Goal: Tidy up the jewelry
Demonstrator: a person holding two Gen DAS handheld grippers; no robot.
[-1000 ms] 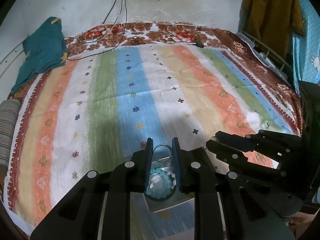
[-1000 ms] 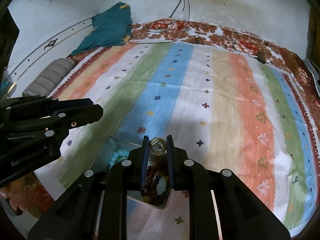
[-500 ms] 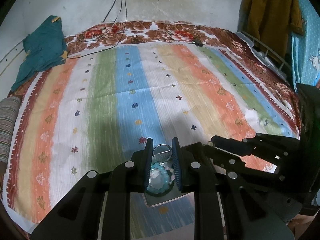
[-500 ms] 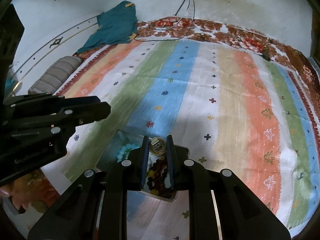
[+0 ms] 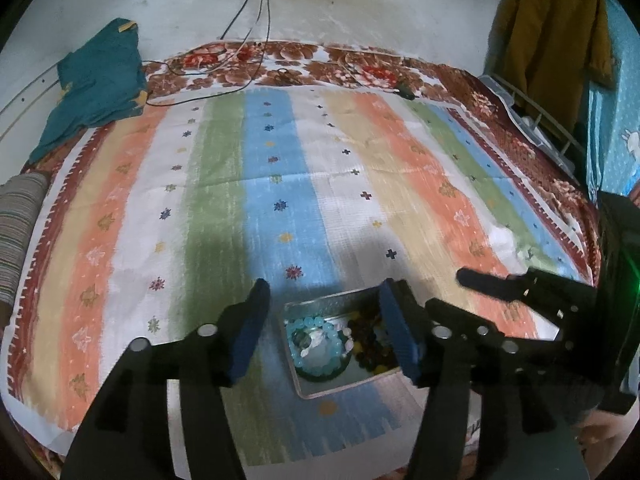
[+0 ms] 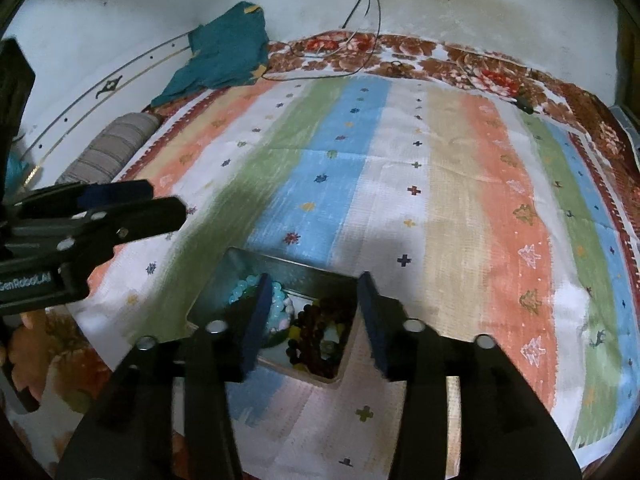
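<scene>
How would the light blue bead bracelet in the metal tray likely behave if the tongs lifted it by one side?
The light blue bead bracelet looks strung from separate round beads, so it would probably sag rather than hold its ring. Its glossy beads may slip between flat pads. It lies against other pieces in the metal tray, so it might drag them.

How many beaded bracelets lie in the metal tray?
2: a light blue bracelet on the tray's left side, a dark brown one on its right. Others may be hidden.

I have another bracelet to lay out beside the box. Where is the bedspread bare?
Bare: the striped bedspread beyond the metal box, up to the cables. Crowded: inside the box, with the blue bracelet and dark beads, both grippers above.
</scene>
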